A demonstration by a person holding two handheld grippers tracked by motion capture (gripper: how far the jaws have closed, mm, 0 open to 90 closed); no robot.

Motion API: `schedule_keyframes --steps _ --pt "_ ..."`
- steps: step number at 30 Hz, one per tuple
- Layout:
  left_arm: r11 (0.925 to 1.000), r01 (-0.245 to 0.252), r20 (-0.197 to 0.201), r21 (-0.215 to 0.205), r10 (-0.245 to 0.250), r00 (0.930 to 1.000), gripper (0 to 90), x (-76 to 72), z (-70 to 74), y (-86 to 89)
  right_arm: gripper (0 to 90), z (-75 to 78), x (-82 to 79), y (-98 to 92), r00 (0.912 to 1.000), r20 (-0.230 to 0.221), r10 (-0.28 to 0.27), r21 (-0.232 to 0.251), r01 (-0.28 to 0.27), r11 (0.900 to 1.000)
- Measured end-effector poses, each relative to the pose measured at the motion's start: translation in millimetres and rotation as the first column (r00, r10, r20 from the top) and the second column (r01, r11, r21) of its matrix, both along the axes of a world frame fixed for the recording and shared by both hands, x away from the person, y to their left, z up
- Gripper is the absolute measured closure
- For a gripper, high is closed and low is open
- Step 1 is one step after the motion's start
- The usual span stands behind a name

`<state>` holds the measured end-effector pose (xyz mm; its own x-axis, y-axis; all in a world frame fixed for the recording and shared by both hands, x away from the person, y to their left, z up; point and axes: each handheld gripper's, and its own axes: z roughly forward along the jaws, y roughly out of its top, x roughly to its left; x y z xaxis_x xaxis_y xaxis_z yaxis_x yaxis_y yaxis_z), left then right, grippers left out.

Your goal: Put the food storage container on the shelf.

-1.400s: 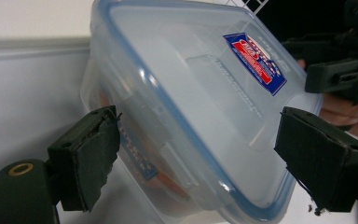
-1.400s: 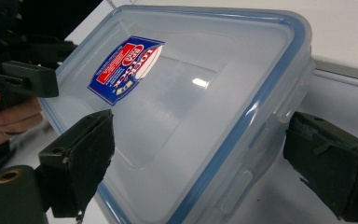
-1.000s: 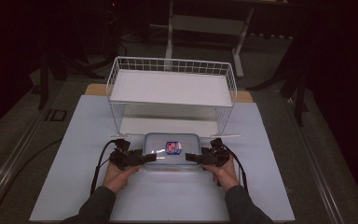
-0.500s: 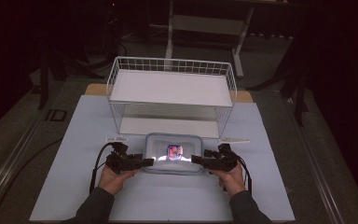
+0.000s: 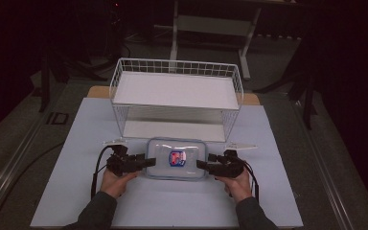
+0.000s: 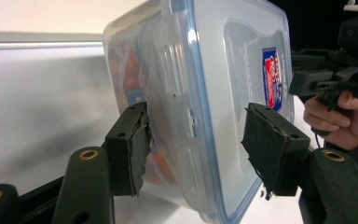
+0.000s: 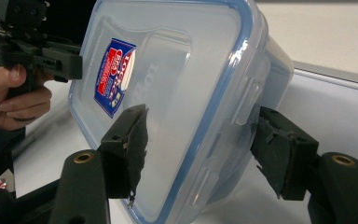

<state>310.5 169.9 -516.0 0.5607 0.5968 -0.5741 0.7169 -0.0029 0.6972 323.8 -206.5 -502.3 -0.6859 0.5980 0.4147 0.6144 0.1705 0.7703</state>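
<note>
A clear plastic container (image 5: 176,158) with a blue-rimmed lid and a red and blue label lies on the white mat, just in front of the wire rack. My left gripper (image 5: 149,163) is shut on its left end and my right gripper (image 5: 202,165) on its right end. Both sets of jaws have just been closing on it. In the left gripper view the container (image 6: 223,70) sits between the pads of the left gripper (image 6: 196,144), and something orange shows through its wall. In the right gripper view the right gripper (image 7: 200,149) clamps lid and base of the container (image 7: 182,60).
A white two-level wire rack (image 5: 172,62) stands right behind the container, its lower shelf open toward me. The white mat (image 5: 76,191) has free room on both sides and toward the front edge. Dark floor and stand legs surround the table.
Both grippers closed in on the container's ends, and their jaws narrowed onto it. The container shifted slightly toward the person.
</note>
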Motion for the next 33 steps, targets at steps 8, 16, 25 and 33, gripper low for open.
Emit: schedule_keyframes --steps 8,16,25,33 --pt "0.9997 -0.005 0.014 -0.026 0.006 0.9999 40.1 1.9 -0.3 4.6 38.8 0.8 -2.9 2.4 0.9993 0.034 0.015 -0.013 -0.014 1.0" --pt "0.9999 0.004 0.014 -0.012 -0.004 0.9999 42.5 -1.4 3.2 6.8 40.5 3.1 -7.4 3.7 0.9975 0.065 0.027 -0.027 -0.025 0.999" --pt "0.9995 0.03 0.026 0.014 -0.03 0.9992 48.9 -7.1 7.4 8.7 47.3 2.5 -11.3 -2.7 0.9994 0.026 0.023 0.014 -0.023 1.0" --pt "0.9978 0.05 0.048 0.045 -0.052 0.9975 50.1 -12.8 10.2 8.3 49.1 4.7 -16.9 -3.5 0.9995 -0.03 0.007 0.024 -0.007 1.0"
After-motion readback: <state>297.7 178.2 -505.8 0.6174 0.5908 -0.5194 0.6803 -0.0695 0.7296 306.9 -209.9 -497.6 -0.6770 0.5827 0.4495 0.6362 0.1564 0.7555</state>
